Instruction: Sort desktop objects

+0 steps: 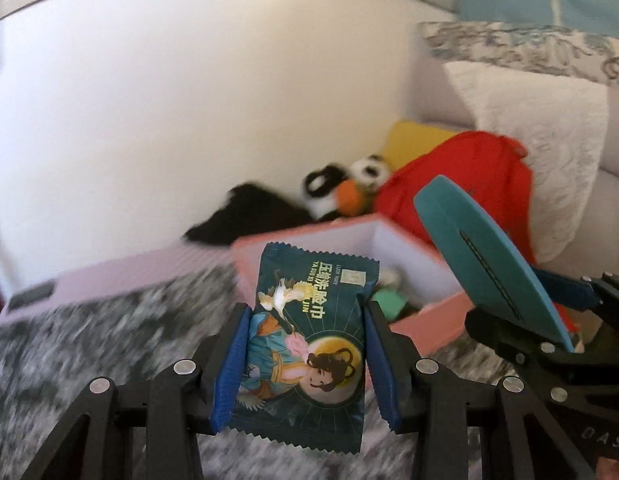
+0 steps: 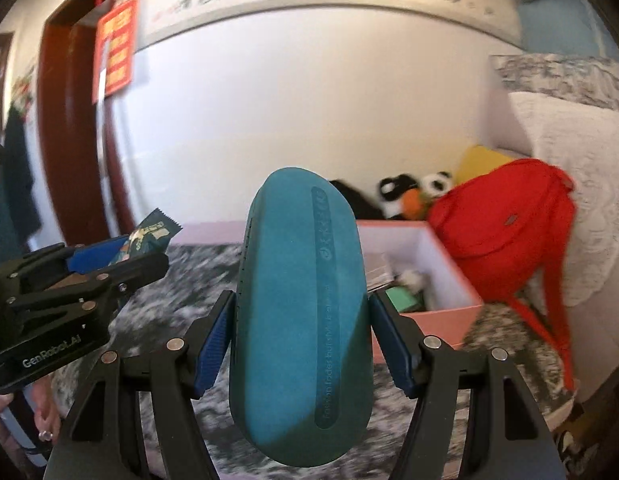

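My left gripper [image 1: 305,364] is shut on a dark green snack-style packet [image 1: 309,344] printed with a cartoon lady, held above the marbled table. My right gripper [image 2: 301,352] is shut on a teal oval case [image 2: 301,320], also held up in the air. In the left wrist view the teal case [image 1: 493,264] and right gripper [image 1: 549,320] sit to my right, over the pink box [image 1: 437,320]. In the right wrist view the left gripper [image 2: 121,256] with the packet [image 2: 153,232] is at the left. The open pink box [image 2: 429,316] holds several small items.
A red backpack [image 2: 505,224] leans behind the box, beside a panda plush toy [image 2: 413,196], a yellow cushion [image 2: 481,164] and white bedding [image 2: 581,200]. The marbled grey tabletop [image 2: 181,292] ends at a white wall. A person's hand [image 2: 41,408] shows lower left.
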{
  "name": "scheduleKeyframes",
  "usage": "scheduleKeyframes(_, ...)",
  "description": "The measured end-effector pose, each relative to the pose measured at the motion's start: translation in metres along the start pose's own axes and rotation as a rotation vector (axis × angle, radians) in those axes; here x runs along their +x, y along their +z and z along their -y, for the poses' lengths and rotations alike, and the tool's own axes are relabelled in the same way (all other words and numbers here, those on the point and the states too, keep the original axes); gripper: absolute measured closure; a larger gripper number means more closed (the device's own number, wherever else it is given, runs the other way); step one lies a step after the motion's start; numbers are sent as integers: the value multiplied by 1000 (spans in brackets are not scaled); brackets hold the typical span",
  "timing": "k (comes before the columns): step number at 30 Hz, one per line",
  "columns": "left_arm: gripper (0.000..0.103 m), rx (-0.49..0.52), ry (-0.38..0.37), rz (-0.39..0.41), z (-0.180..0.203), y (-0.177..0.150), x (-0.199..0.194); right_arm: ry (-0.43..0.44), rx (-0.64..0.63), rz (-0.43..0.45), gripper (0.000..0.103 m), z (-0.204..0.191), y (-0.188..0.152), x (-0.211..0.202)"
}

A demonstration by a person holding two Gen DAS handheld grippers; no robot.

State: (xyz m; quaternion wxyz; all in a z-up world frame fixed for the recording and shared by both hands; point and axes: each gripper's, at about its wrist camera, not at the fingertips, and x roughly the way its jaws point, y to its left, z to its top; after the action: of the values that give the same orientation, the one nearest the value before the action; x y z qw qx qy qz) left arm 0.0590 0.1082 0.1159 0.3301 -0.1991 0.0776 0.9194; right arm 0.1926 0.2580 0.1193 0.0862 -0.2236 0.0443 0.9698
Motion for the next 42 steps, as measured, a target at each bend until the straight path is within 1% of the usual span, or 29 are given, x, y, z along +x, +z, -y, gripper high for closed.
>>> scheduleKeyframes(3, 56, 42, -25, 20, 17, 29, 26, -58, 17, 37, 33, 36, 24, 5)
scheduleKeyframes(5, 56, 57, -40, 27, 22, 47, 48, -74, 25, 47, 33, 58, 41, 21)
scheduleKeyframes(8, 56, 62, -54, 20, 19, 72, 91, -96, 31, 57, 33, 84, 69, 50)
scheduleKeyframes(10, 56, 56, -58, 6, 14, 83, 125, -110, 28, 49, 33, 98, 86, 84)
scheduleKeyframes(12, 56, 46, -60, -23, 7, 87, 161, -121, 28, 32, 33, 111, 102, 125)
scheduleKeyframes(14, 56, 36, -63, -52, 1, 92, 196, -113, 30, -13, 33, 121, 111, 172)
scheduleKeyframes(15, 56, 31, -48, -78, -4, 91, 216, -102, 25, -53, 33, 126, 113, 200)
scheduleKeyframes(16, 54, 23, -16, -114, -13, 87, 239, -91, 21, -93, 32, 130, 114, 226)
scheduleKeyframes(17, 43, 12, 9, -140, -19, 82, 256, -80, 19, -140, 32, 134, 112, 249)
scheduleKeyframes(18, 19, 0, 46, -161, -25, 77, 268, -83, 20, -194, 30, 139, 107, 274)
scheduleKeyframes(19, 9, -14, 89, -176, -32, 69, 277, -116, 19, -226, 23, 142, 102, 291)
scheduleKeyframes(20, 1, -22, 121, -177, -36, 63, 279, -154, 10, -222, 20, 143, 97, 299)
scheduleKeyframes(21, 1, -29, 152, -177, -40, 57, 281, -184, 1, -215, 14, 143, 93, 304)
scheduleKeyframes(22, 1, -34, 179, -179, -44, 51, 282, -196, -9, -200, 11, 142, 90, 305)
scheduleKeyframes(24, 1, -37, 222, -189, -49, 42, 278, -207, -15, -188, 11, 139, 85, 304)
scheduleKeyframes(26, 1, -37, 259, -204, -51, 35, 268, -189, -15, -185, 11, 134, 83, 297)
scheduleKeyframes(28, 1, -29, 279, -200, -50, 30, 253, -183, -25, -167, 11, 125, 82, 284)
scheduleKeyframes(31, 1, -11, 294, -185, -47, 24, 228, -182, -50, -126, 9, 108, 83, 254)
scheduleKeyframes(37, 0, -11, 306, -154, -35, 14, 166, -136, -70, -90, 6, 67, 69, 191)
scheduleKeyframes(39, 0, -19, 329, -150, -35, 11, 148, -118, -78, -81, 6, 54, 64, 170)
scheduleKeyframes(42, 0, -29, 394, -140, -34, 3, 116, -102, -92, -69, 6, 32, 54, 134)
